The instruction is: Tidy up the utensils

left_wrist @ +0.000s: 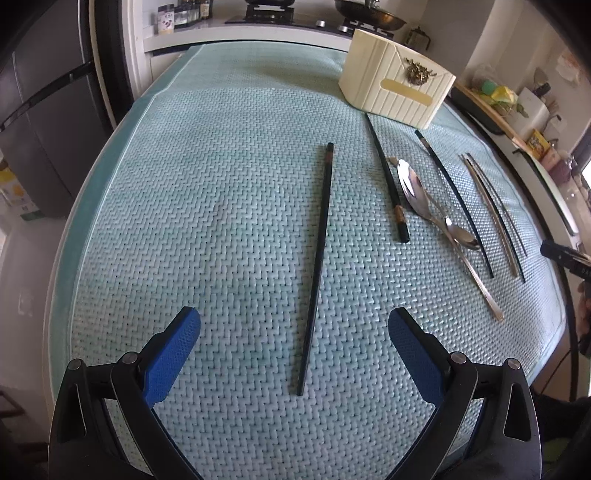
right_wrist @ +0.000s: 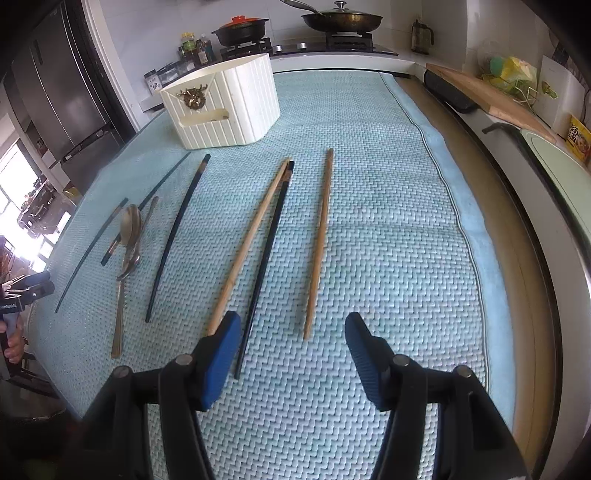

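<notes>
On the left, the left hand-held gripper (left_wrist: 294, 328) hangs over the pale blue woven mat (left_wrist: 221, 206) that covers the counter, its blue pads spread wide with nothing between them but a lone dark chopstick (left_wrist: 318, 258) lying flat on the mat, running away from the camera and touched by neither pad. To its right lies a shorter dark chopstick with a brown band (left_wrist: 388, 181), then two metal spoons (left_wrist: 424, 199) resting together with overlapping handles, then another thin dark chopstick (left_wrist: 456, 201) just beside them. Beyond the spoons, at the far side of the mat, stands the cream ribbed utensil holder (left_wrist: 397, 85), upright, with a brass ornament on its front. Further right, in the right wrist view, a wooden chopstick (right_wrist: 249, 247) and a black chopstick (right_wrist: 266, 266) lie side by side, their far ends touching; the near end of the wooden one is hidden behind the left pad. A second wooden chopstick (right_wrist: 319, 243) lies apart from them, its near end just ahead of the gap between the pads. The right hand-held gripper (right_wrist: 293, 332) hangs over these with its pads parted and pinching nothing. Behind the mat, a stove carries a dark pan (right_wrist: 341, 18).
</notes>
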Tool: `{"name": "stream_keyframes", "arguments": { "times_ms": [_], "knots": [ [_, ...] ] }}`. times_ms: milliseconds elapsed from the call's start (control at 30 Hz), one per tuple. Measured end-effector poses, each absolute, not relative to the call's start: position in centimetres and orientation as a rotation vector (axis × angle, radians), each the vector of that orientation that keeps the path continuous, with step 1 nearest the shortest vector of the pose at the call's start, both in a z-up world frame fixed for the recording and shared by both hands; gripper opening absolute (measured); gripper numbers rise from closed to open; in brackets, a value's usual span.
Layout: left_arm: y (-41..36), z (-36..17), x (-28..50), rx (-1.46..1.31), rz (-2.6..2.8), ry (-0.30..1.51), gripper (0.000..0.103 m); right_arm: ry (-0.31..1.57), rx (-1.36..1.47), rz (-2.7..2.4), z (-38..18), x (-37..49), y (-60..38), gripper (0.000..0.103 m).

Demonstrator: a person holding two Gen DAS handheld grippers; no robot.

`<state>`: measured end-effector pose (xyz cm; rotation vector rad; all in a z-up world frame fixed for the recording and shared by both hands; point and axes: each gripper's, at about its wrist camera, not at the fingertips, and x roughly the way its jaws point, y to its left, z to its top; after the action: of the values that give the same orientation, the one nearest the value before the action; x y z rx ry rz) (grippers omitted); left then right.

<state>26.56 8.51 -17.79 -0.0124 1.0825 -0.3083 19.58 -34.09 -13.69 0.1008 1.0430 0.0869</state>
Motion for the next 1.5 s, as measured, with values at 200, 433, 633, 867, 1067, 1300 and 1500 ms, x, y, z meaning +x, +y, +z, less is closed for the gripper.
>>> {"name": "stream_keyframes", "arguments": {
  "times_ms": [200, 433, 633, 867, 1067, 1300, 1500],
  "knots": [
    [7.5, -16.9, 28.8, -0.048, -0.333, 1.042, 0.100, 1.016, 0.067, 0.099, -13.0, 20.1, -32.7, 0.060],
    [6.7, -15.9, 33.4, -0.040, -0.337, 1.027, 0.100, 1.009, 0.030, 0.159, -12.2, 23.3, -31.0, 0.057],
    [5.5, -16.1, 37.7, -0.026, -0.369, 1.049, 0.090, 0.992, 0.051, 0.131, -13.0, 28.8, -31.9, 0.038],
    [3.3, -17.8, 40.6, 0.101, -0.405, 1.080, 0.085, 1.035, 0.106, 0.131, -15.1, 34.6, -33.0, 0.026],
    [1.8, -19.8, 42.5, 0.167, -0.430, 1.128, 0.077, 1.136, 0.125, 0.167, -17.7, 38.3, -33.0, 0.022],
    [0.8, -19.9, 44.1, 0.250, -0.452, 1.111, 0.061, 1.205, 0.044, 0.172, -17.7, 40.8, -31.9, 0.016],
    [-1.5, -19.6, 45.1, 0.312, -0.514, 1.108, 0.039, 1.195, 0.071, 0.181, -17.5, 41.7, -31.8, 0.013]
  ]
}}
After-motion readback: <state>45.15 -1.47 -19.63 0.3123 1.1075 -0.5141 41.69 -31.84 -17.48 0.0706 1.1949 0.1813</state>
